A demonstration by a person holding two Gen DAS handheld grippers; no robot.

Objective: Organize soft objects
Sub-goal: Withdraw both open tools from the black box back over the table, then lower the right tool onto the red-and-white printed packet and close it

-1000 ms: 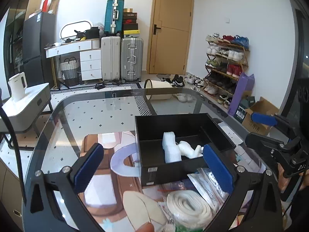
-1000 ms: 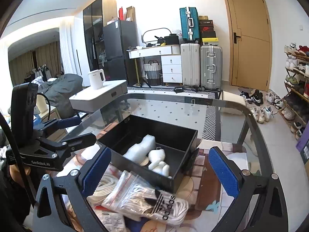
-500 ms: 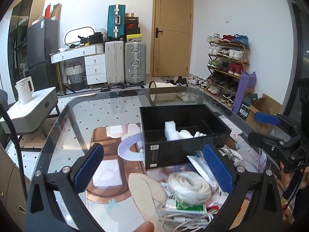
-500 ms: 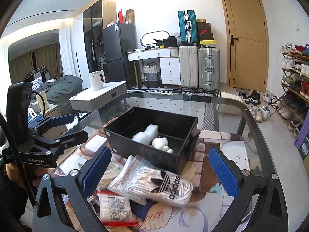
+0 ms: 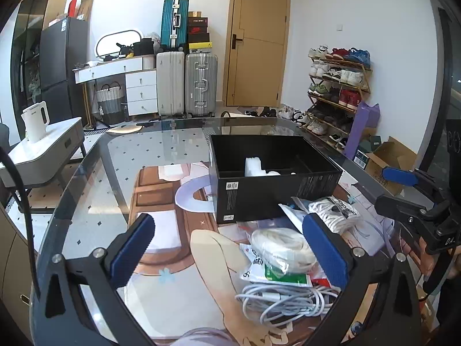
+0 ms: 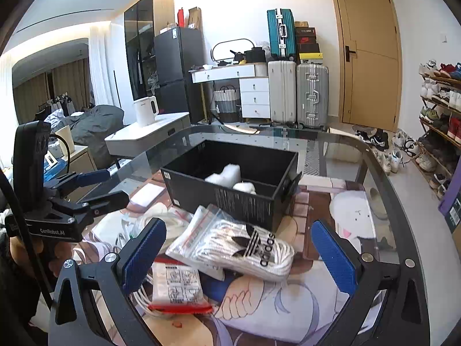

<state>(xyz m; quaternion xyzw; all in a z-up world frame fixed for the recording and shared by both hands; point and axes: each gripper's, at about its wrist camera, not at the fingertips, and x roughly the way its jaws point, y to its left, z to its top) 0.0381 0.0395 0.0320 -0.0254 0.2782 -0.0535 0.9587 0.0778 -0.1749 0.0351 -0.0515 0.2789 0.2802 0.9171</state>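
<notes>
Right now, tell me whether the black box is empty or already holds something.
Not empty. The open-topped black box holds at least two white soft pieces on its floor; most of the inside remains free.

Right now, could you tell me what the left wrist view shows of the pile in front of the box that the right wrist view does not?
Only the left wrist view shows the coiled grey cable in full, nearest the camera, and the green-labelled packet under the bagged white coil. Only the right wrist view shows the flat bag with a red strip clearly. Both show the black box holding white soft pieces, the bagged adidas item in front of it, and both grippers, left gripper and right gripper, open and empty.
</notes>
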